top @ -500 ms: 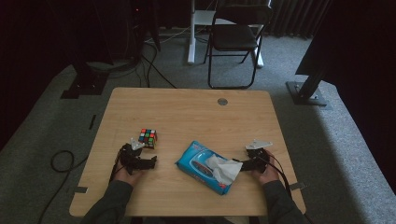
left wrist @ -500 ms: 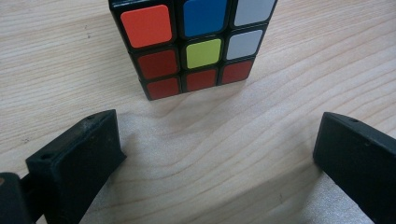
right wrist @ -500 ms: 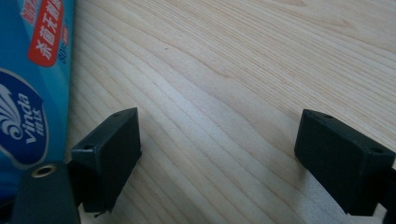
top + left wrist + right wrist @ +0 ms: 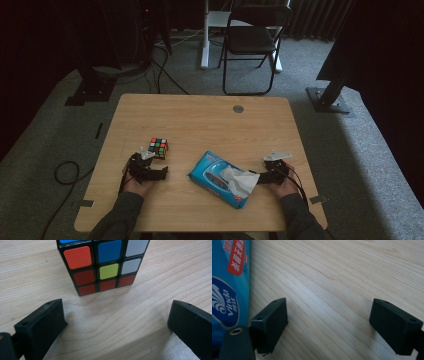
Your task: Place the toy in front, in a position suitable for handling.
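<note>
A scrambled Rubik's cube [image 4: 159,146] stands on the wooden table [image 4: 200,120], left of centre. My left gripper [image 4: 148,165] rests just in front of it; in the left gripper view the cube [image 4: 103,265] sits a short way beyond the gripper [image 4: 115,310], whose jaws stand open over bare wood. A blue pack of wet wipes [image 4: 217,176] lies mid-table with a white wipe [image 4: 243,182] pulled out of it. My right gripper [image 4: 272,167] sits by the pack's right end, open; the pack [image 4: 227,282] is to the left of its jaws [image 4: 329,312].
A round cable hole [image 4: 238,108] is set in the far part of the table. Behind the table stand a black folding chair [image 4: 252,40] and dark stands, with cables [image 4: 65,172] on the grey carpet. Bare wood lies between the cube and the far edge.
</note>
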`<state>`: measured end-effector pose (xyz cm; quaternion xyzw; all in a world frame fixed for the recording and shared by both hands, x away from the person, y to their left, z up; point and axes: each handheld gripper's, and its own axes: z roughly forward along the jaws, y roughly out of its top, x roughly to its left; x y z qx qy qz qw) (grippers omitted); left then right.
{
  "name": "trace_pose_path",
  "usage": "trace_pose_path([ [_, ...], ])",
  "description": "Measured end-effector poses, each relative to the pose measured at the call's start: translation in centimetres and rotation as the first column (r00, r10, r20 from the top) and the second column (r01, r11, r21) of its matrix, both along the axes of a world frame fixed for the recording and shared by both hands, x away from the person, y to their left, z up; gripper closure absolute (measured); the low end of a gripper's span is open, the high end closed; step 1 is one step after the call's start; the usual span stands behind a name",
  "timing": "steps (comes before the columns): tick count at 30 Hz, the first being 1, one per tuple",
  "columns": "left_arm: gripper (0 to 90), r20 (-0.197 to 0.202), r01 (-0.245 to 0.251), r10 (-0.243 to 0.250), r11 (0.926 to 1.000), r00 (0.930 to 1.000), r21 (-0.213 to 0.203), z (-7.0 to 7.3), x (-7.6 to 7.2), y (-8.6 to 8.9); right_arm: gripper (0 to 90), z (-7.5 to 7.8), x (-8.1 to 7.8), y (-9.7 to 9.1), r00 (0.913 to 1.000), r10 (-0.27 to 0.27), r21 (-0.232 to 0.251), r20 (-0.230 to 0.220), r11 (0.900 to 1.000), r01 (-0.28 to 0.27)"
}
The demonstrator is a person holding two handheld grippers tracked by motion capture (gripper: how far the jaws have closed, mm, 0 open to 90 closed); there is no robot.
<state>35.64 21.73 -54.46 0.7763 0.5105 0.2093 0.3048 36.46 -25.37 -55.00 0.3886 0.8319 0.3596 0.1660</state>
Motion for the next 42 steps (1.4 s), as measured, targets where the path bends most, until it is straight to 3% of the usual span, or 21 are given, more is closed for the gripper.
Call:
trace_pose_path([
  [1, 15.0, 0.01, -0.001, 0.001, 1.0, 1.0, -0.004, 0.1, -0.1, 0.1, 16.8, 0.0, -0.2, 0.1, 1.0, -0.008, 0.003, 0.003, 1.0, 0.008],
  [7, 18.6, 0.013, 0.006, -0.006, 1.0, 0.9999, -0.003, 0.3, 0.2, 0.0, 17.8, 0.0, -0.3, 0.1, 0.9999, -0.014, 0.005, 0.003, 0.9999, 0.014],
  [14, 18.6, 0.07, -0.023, 0.025, 0.9991, 0.9972, -0.035, 1.4, 1.2, -0.5, 17.8, 0.0, -0.3, 0.1, 0.9998, -0.022, 0.004, 0.004, 0.9998, 0.022],
  [18, 18.0, 0.07, -0.028, 0.031, 0.9987, 0.997, -0.041, 1.7, 1.9, -0.7, 17.8, 0.0, -0.3, 0.1, 0.9997, -0.024, 0.003, 0.004, 0.9997, 0.024],
  [23, 18.0, 0.067, -0.036, 0.037, 0.9992, 0.9971, -0.018, 2.1, 2.9, -1.2, 17.8, 0.0, -0.3, 0.1, 0.9997, -0.026, 0.002, 0.004, 0.9997, 0.026],
  [27, 33.2, 0.067, -0.038, 0.038, 0.9993, 0.9971, -0.004, 2.2, 3.5, -1.3, 17.8, 0.0, -0.4, 0.1, 0.9995, -0.031, 0.005, 0.003, 0.9995, 0.031],
  [31, 33.5, 0.061, -0.038, 0.038, 0.9993, 0.9974, -0.001, 2.3, 3.7, -1.7, 18.0, 0.0, -0.5, 0.1, 0.9994, -0.034, 0.005, 0.003, 0.9994, 0.034],
  [42, 33.6, 0.046, 0.03, -0.03, 0.9995, 0.9985, 0.006, 2.4, 4.9, -4.3, 26.7, 0.1, -0.9, 0.2, 0.9996, -0.026, 0.013, 0.014, 0.9996, 0.026],
])
